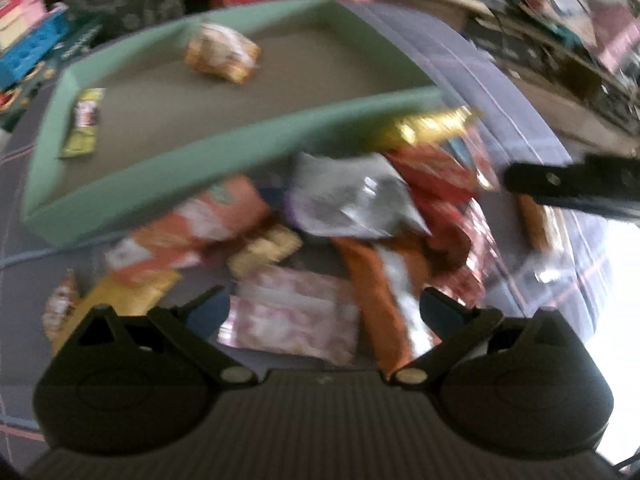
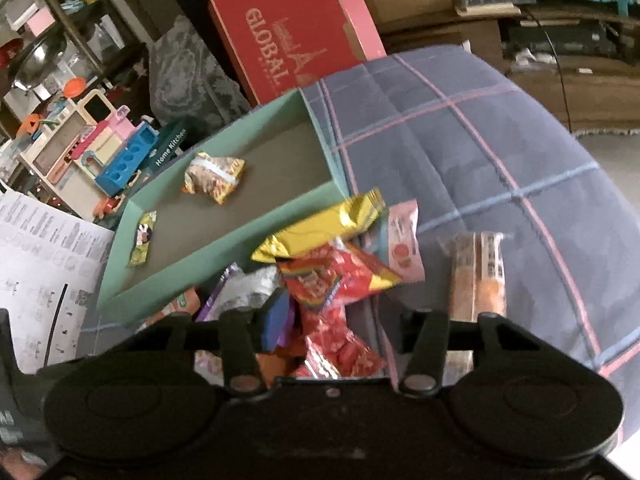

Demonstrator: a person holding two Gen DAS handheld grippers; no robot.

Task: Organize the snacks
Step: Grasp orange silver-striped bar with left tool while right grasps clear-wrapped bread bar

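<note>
1. Your snacks lie in a loose heap on the plaid blanket (image 2: 460,128), pressed against the near wall of the green tray (image 2: 224,256). Two packets are already inside it: a yellow-orange pouch (image 2: 214,176) mid-floor and a small green packet (image 2: 142,238) by its left wall.
2. Nearest your left gripper (image 1: 324,310) is the pink-and-white packet (image 1: 296,320). It lies flat, directly ahead between the spread fingers, its long axis running across the opening rather than along it. You would judge a turn of the wrist, or a pinch on its short side, to be the move that counts.
3. That left gripper stands wide apart and holds nothing. The view is blurred, so you cannot tell whether a pad touches the wrapper.
4. Your right gripper (image 2: 336,316) is also parted and empty. It hangs over the red packet (image 2: 332,280), with the gold packet (image 2: 320,228) beyond it against the tray's near wall.
5. The orange bar (image 2: 478,276) lies apart to the right, just past the right finger, its long axis pointing away from you.
6. The tray sits ahead and to the left of both grippers; the left is the nearer.
</note>
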